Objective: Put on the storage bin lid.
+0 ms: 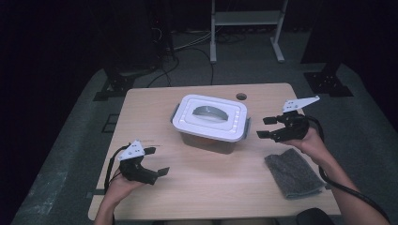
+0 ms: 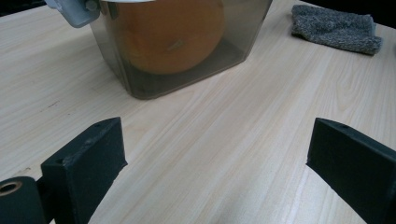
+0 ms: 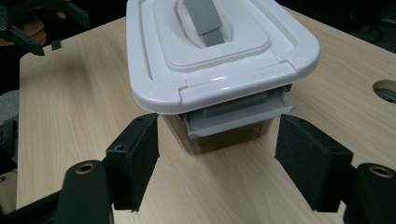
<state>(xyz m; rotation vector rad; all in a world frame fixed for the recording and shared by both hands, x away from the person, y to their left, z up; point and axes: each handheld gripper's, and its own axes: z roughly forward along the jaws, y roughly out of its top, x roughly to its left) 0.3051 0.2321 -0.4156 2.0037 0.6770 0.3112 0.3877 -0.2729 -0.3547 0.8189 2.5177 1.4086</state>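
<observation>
The lidded box sat mid-desk, the right gripper wide at its right latch, seemingly to unclip it, while the left gripper waited wide, near-left.

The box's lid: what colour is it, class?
White, with a grey handle; the lid shows best in the right gripper view.

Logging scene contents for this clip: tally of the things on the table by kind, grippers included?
Lidded plastic container: 1
Orange fruit inside it: 1
Grey cloth: 1
Handheld grippers: 2, left gripper and right gripper, both open
Total: 5
</observation>
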